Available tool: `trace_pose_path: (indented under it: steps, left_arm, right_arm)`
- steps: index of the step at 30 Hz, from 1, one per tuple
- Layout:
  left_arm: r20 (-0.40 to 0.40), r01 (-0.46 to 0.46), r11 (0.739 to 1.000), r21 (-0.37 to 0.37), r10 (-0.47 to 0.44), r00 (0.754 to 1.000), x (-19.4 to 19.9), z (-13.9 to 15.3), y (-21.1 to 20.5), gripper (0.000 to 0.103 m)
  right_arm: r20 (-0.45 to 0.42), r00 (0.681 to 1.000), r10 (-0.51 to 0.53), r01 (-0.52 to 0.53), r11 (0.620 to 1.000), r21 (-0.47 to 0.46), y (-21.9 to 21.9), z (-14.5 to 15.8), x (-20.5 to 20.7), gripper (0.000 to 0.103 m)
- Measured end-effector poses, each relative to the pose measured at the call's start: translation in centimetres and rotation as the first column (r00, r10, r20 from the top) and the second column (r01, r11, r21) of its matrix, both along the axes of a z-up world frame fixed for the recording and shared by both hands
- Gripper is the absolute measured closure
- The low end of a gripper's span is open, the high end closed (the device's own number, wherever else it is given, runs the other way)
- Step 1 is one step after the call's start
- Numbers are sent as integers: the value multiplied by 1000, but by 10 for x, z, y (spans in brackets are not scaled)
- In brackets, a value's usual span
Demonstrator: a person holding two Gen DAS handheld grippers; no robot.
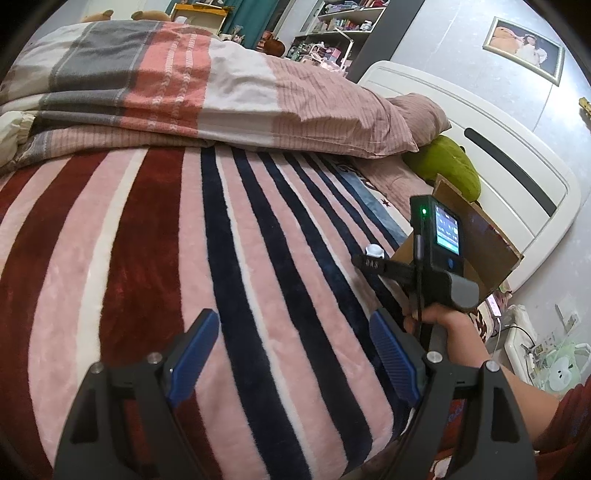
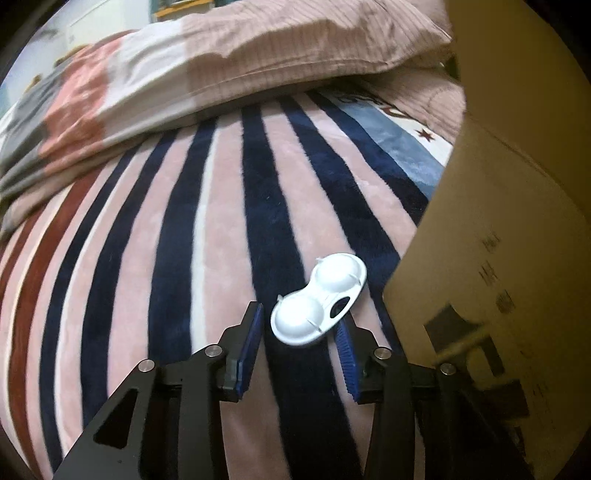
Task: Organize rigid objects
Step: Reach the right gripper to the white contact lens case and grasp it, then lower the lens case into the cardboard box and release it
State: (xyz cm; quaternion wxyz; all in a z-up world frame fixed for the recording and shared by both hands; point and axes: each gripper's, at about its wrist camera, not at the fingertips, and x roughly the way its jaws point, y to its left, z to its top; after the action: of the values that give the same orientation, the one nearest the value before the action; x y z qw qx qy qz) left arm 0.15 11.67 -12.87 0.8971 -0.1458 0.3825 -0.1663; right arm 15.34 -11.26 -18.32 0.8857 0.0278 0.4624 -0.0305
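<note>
A small white plastic piece with two round domes (image 2: 318, 300) lies on the striped blanket (image 2: 221, 221), just in front of my right gripper (image 2: 301, 321). The right jaws stand open, with the piece between the fingertips and close to the right finger (image 2: 345, 343); I cannot tell if it touches. The same white piece (image 1: 373, 252) shows small in the left wrist view, by the tip of the right gripper tool (image 1: 369, 264). A cardboard box (image 2: 498, 258) stands right beside it. My left gripper (image 1: 293, 332) is open and empty above the blanket (image 1: 184, 258).
A folded plaid duvet (image 1: 184, 85) and a pink pillow (image 1: 417, 110) lie at the far side of the bed. A green plush (image 1: 447, 166) sits by the white headboard (image 1: 517, 177). Shelves (image 1: 332, 29) stand behind. The box (image 1: 476, 229) sits at the bed's right.
</note>
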Motion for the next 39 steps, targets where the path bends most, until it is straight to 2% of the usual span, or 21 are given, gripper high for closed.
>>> trace_pose_path:
  steps: [2,4,6,10,12,13,15,20,25,26,27,30,31,33,36,39]
  left_arm:
    - [-2,-4,1000,2,4,1000,0,0,0,22]
    - [1,0,1000,2,0,1000,-1,1,-1,22]
    - [2,1,1000,4,-1,1000,-1,2,-1,22]
    - [2,1,1000,7,-1,1000,1,3,-1,22]
    - [2,0,1000,6,0,1000,-1,3,-1,22]
    - [-2,-3,1000,3,3,1000,-1,3,0,22]
    - [-11,-8,1000,-8,8,1000,-1,2,2,22]
    - [-20,34,997,-68,-36,999,5,5,-3,22]
    - [-5,98,986,-136,-100,995,21,16,-21,22]
    - [-2,110,984,-142,-112,994,25,19,-26,24]
    - [0,121,982,-145,-122,993,29,23,-31,30]
    - [22,155,974,-164,-153,988,38,41,-43,43]
    - [43,177,970,-169,-172,984,41,52,-50,45]
    - [70,204,966,-162,-195,978,44,69,-62,55]
    - [105,235,960,-154,-220,970,52,94,-80,68]
    - [133,266,957,-120,-250,959,59,118,-108,69]
  right_arm:
    - [15,1000,5,-5,1000,-14,3,-1,5,67]
    - [33,999,24,-22,998,-53,5,-3,8,78]
    - [42,998,57,-54,997,-58,6,-2,7,78]
    - [68,973,220,-221,975,7,12,5,-4,78]
    - [73,930,361,-364,931,20,23,10,-19,78]
    - [64,890,452,-454,890,32,31,12,-30,78]
    - [48,822,568,-570,820,59,41,14,-49,78]
    - [79,714,696,-700,709,81,50,26,-88,78]
    - [142,618,773,-786,611,96,58,55,-112,78]
    - [152,604,782,-796,597,97,60,61,-118,78]
    - [165,590,790,-807,584,91,60,68,-122,78]
    - [221,557,801,-828,558,64,56,94,-128,78]
    - [237,550,801,-832,552,63,52,102,-127,78]
    - [278,536,797,-838,543,56,46,122,-128,78]
    - [331,526,783,-834,551,22,32,147,-125,78]
    - [375,524,765,-825,565,-1,12,168,-122,78]
